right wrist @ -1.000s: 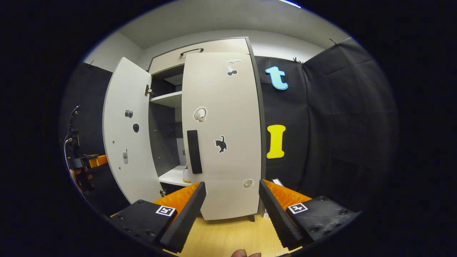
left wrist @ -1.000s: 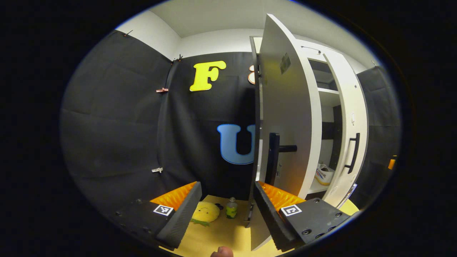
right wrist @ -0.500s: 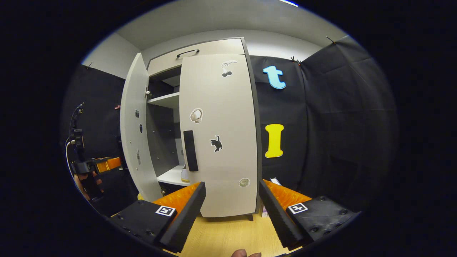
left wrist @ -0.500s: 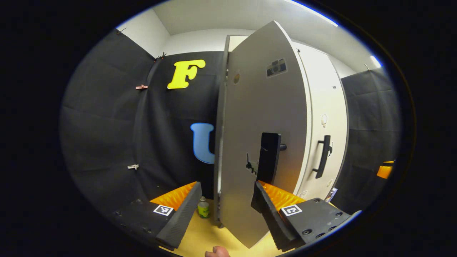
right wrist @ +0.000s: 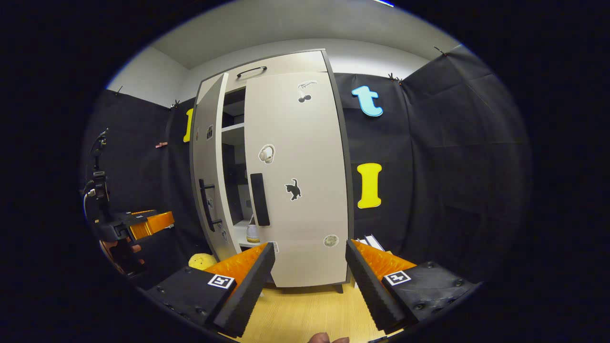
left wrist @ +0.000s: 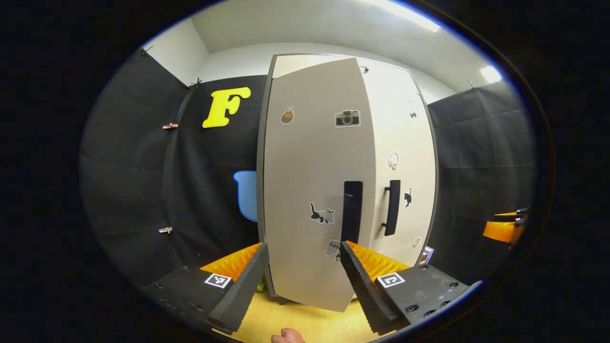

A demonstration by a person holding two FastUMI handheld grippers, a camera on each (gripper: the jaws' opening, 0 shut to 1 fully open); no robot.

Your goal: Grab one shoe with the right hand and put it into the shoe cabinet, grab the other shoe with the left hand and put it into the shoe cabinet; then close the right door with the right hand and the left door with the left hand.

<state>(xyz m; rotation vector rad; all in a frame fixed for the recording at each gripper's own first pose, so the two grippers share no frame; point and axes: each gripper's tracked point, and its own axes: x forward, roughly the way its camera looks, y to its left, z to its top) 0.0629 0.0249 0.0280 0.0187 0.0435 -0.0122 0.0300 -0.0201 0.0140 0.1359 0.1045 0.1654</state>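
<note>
I see the shoe cabinet (right wrist: 286, 66) standing against the far wall, right door (right wrist: 298, 181) flat against the frame, left door (right wrist: 207, 166) ajar with a narrow gap between them. Through that gap a white shoe (right wrist: 252, 232) sits on the lower shelf (right wrist: 240, 233). In the left gripper view the left door (left wrist: 314, 190) faces me, its dark handle (left wrist: 351, 211) just beyond my left gripper (left wrist: 301, 274), jaws wide apart and holding nothing. My right gripper (right wrist: 310, 276) is likewise spread wide, empty, near the right door's lower edge. A yellow plush toy (right wrist: 202, 261) lies on the wooden floor (right wrist: 305, 314), left of the cabinet.
</note>
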